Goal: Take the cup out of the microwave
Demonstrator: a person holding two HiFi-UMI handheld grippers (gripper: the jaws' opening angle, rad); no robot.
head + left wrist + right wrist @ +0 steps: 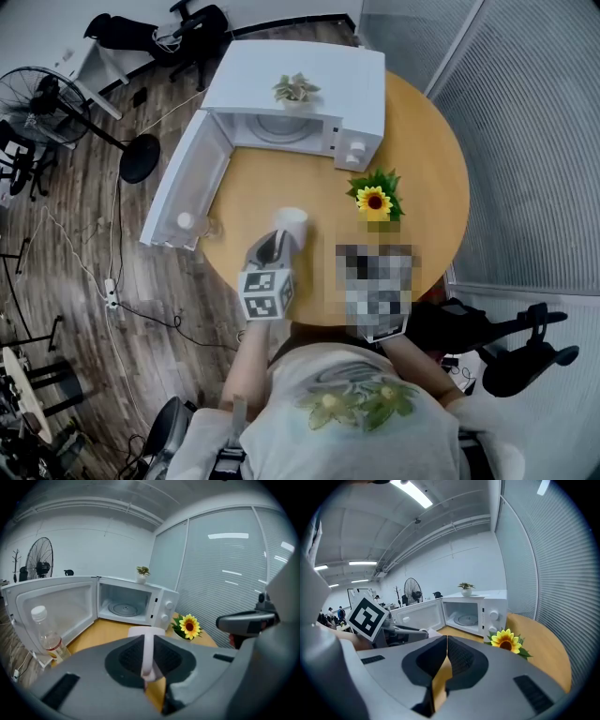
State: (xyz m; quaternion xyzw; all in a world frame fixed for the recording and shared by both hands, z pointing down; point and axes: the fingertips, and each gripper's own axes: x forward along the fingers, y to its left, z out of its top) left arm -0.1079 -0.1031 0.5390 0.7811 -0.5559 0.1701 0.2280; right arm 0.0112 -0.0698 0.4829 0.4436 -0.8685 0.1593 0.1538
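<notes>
The white cup [292,221] is outside the microwave [309,94], over the round wooden table [427,169] in front of the open oven. My left gripper [280,242] is shut on it: in the left gripper view the cup's thin handle [147,651] stands pinched between the pads, with the rim [146,631] just beyond. I cannot tell whether the cup touches the table. The microwave cavity [124,607] holds only its glass turntable. My right gripper [446,641] is shut with nothing in it; in the head view a mosaic patch covers it.
The microwave door [187,183] hangs open to the left, with a small plastic bottle [47,634] beside it. A potted sunflower [375,199] stands right of the cup. A small plant [295,89] sits on the microwave. A fan [56,103] stands on the floor.
</notes>
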